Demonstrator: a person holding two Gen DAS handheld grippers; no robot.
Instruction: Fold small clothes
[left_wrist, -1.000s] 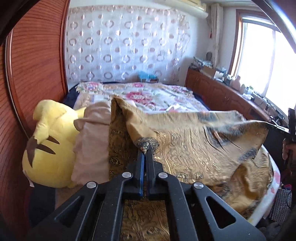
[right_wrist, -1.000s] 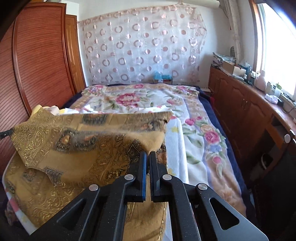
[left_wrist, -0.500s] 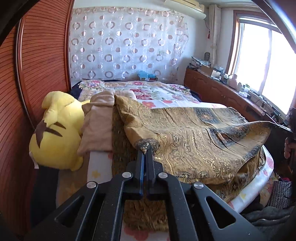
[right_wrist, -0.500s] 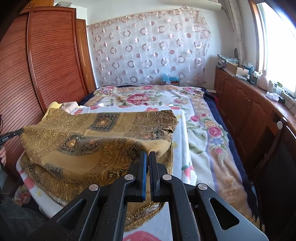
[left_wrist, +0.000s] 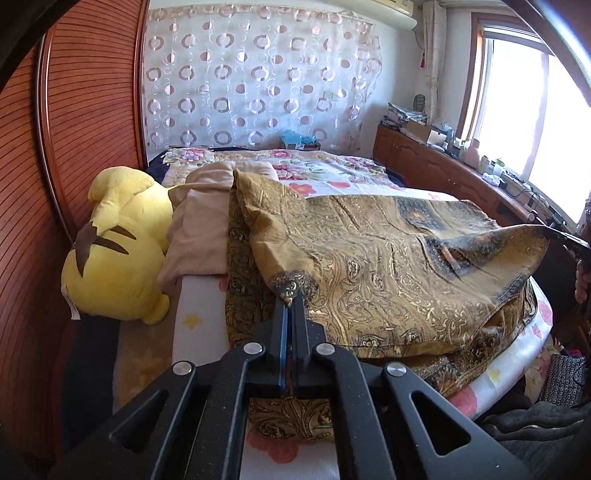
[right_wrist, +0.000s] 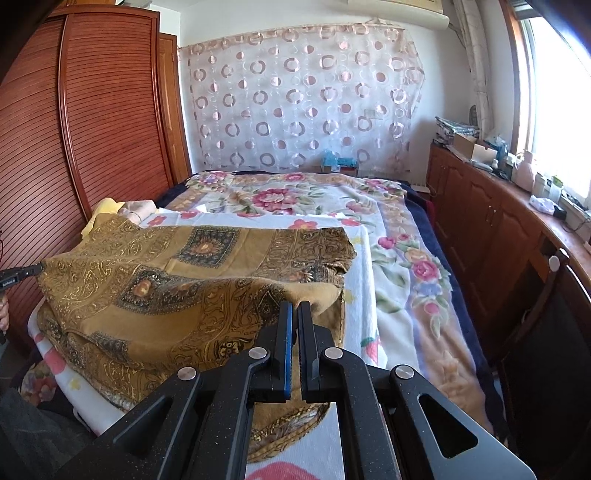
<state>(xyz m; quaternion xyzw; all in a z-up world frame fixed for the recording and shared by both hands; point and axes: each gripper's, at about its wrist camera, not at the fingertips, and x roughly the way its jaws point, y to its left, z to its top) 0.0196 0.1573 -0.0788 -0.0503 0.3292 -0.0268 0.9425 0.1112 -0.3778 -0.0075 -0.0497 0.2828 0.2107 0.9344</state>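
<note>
The left claw (left_wrist: 291, 301) pinches one corner of the golden cloth (left_wrist: 388, 273), and the right claw (right_wrist: 294, 314) pinches the other corner. Both hold this edge above the bed (right_wrist: 406, 258), probably to bring it over the lower layer as a fold. A yellow plush toy (left_wrist: 114, 251) lies beside.

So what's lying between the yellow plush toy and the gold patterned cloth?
A beige pillow lies between the yellow plush toy and the gold patterned cloth, clearest in the left wrist view.
</note>
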